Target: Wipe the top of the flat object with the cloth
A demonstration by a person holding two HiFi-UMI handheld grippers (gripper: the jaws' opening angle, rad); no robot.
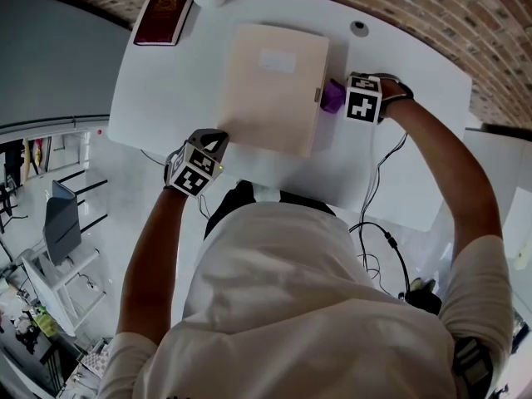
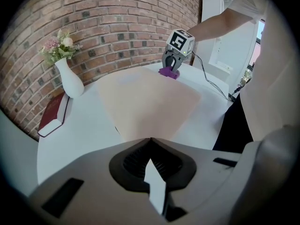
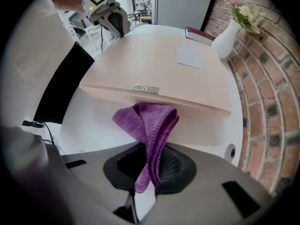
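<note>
Your right gripper (image 1: 343,96) is clenched on the purple terry cloth (image 3: 150,121), a fold pinched between the jaws and the rest bunched out ahead of them. That cloth touches the right side edge of the pale beige flat rectangular case (image 1: 274,86), right by the small metal plate (image 3: 146,88) on that edge. It sits against the side, not on the top. The case lies flat in the middle of the white tabletop (image 1: 166,90), a faint rectangular label (image 1: 277,60) on its upper face toward the far edge.

Your left gripper (image 2: 150,139) is down at the case's near left corner, jaws brought together with the tips meeting. The corner sits right at those tips, and I can't tell whether they pinch it.

Over at the tabletop's far left corner lies the dark red hardcover book (image 1: 164,13). Just beside it, on the far edge, stands the white ceramic vase (image 2: 70,81) with its flowers, against the brick wall (image 2: 117,22). A round cable hole (image 1: 359,28) sits toward the far right corner, well apart from the case.
</note>
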